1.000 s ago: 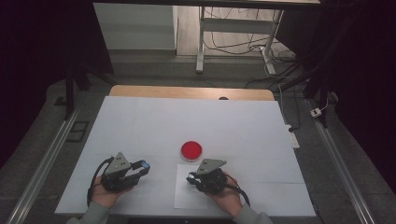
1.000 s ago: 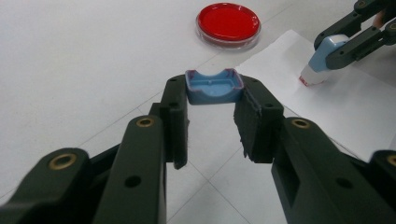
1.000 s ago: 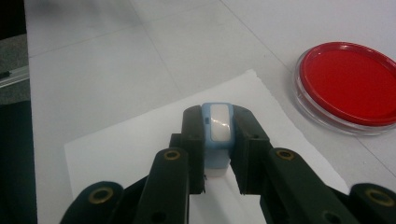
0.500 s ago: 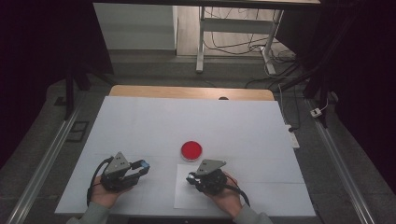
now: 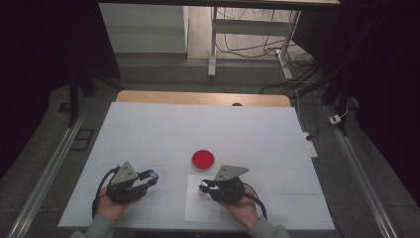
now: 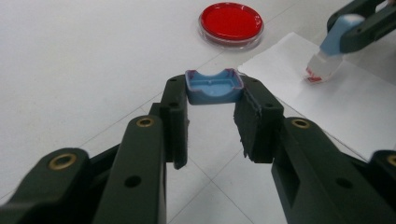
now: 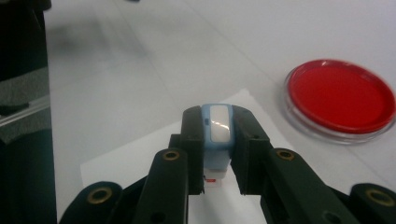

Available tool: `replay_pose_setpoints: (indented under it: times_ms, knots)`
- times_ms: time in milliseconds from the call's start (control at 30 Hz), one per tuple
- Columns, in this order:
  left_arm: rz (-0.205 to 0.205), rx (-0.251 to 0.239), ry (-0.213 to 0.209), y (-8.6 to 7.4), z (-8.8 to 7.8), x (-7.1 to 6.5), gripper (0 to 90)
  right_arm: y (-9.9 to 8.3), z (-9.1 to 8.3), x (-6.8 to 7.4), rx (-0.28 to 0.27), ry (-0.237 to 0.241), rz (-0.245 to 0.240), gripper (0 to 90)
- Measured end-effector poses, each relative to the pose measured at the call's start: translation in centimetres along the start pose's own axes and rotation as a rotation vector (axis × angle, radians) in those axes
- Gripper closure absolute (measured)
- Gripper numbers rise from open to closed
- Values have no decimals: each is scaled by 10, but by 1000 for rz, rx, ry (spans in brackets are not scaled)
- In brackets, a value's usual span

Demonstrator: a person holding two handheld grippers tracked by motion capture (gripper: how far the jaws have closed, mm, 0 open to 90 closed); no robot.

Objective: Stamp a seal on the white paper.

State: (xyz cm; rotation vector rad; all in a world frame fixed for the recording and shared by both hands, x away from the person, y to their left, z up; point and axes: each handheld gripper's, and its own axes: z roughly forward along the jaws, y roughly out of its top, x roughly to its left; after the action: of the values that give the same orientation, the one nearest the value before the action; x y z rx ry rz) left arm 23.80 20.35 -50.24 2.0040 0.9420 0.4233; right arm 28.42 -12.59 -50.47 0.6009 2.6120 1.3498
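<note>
The person sits at the near edge of the white table (image 5: 163, 129) with a gripper in each hand, both low over the tabletop. The left gripper (image 6: 214, 91) is clenched on a small blue cap (image 6: 214, 87), pinched between its fingertips with the hollow side facing up; in the high view the same cap (image 5: 153, 174) shows as a blue speck at the tip of the left gripper (image 5: 151, 177), which points toward the middle of the table. The right gripper (image 7: 217, 126) is clamped on a light blue stamp (image 7: 218, 135), holding it by its two sides with its glossy pale top toward the camera. The left gripper view catches that stamp (image 6: 327, 58) from the side: it tilts down, and its whitish lower end, edged in red, sits on or just above a sheet of white paper (image 6: 359, 100) — I can't tell whether it actually touches. The paper (image 5: 198, 206) lies flat in front of the right hand (image 5: 240, 208), and the right gripper (image 5: 205, 188) hovers over its far end. Just beyond the paper's far edge rests a round red ink pad (image 5: 203, 159), uncovered, close to the stamp but apart from it.
</note>
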Motion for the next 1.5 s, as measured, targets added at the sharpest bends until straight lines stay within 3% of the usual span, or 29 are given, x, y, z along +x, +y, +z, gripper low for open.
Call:
replay_pose_setpoints:
  times_ms: [100,400,900,1500]
  knots:
    - [0,1,-1,0,0,0,655,2,-5,-1,-31,-4,10,760]
    - [1,4,-4,0,1,-1,655,10,-12,3,-53,-2,-5,759]
    - [-1,2,-6,0,1,-1,655,18,-26,0,-111,-16,37,759]
    - [-1,4,-8,0,2,-1,655,26,-53,-17,-222,-79,99,759]
